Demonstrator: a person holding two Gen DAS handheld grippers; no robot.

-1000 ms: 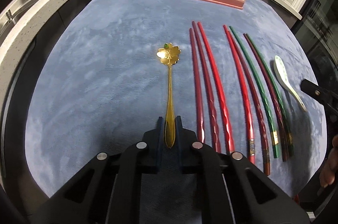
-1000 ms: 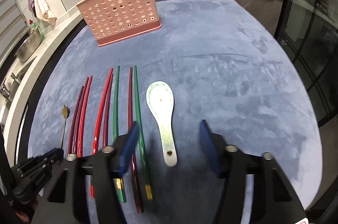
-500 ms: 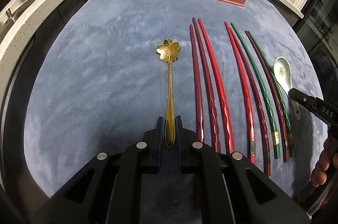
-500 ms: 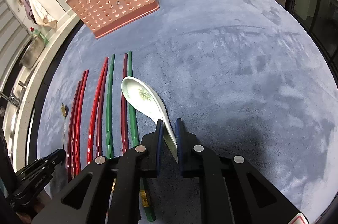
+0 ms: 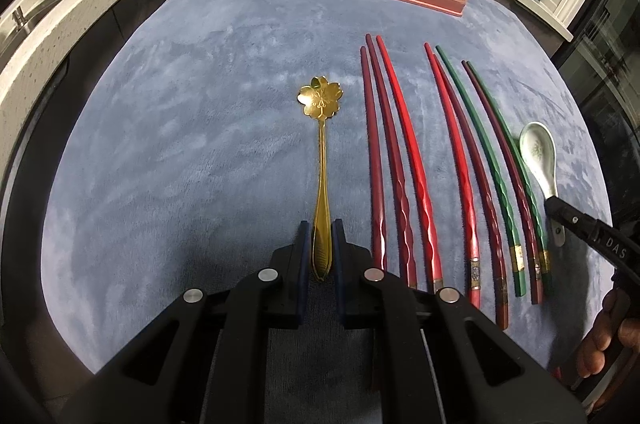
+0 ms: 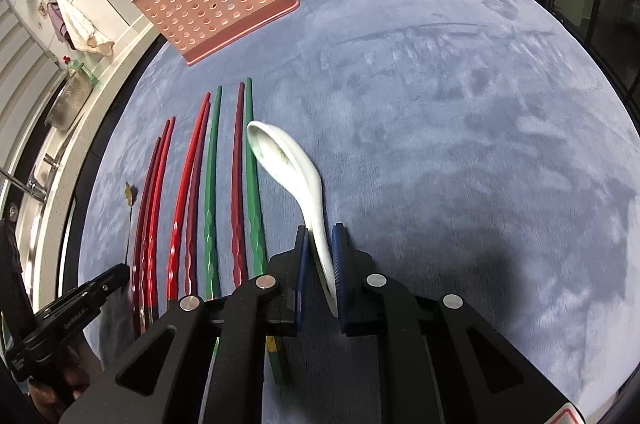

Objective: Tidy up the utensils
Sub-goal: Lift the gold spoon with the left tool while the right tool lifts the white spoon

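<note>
While the left hand-held gripper is clenched on the handle end of a gold spoon, that spoon lies flat on the blue-grey cloth covering the surface, its flower-shaped bowl pointing away toward the far edge. Just to its right, seen from the left wrist, lies a row of chopsticks side by side: three red ones close together, then a gap, then red, dark red and green ones alternating, all with their thick ends toward the person. The right hand-held gripper has just closed its jaws, and the blue pads now press on the handle of a white ceramic spoon just beside the outermost green chopstick. In the right wrist view this spoon is tilted onto its edge, the bowl turned toward the chopsticks and its tip close to the green one; whether the bowl touches the cloth cannot be told. A pink perforated utensil holder stands upright at the far side of the cloth, well apart from the row. Fingers of a hand show at the lower right of the left wrist view, wrapped around the right gripper's grip.
</note>
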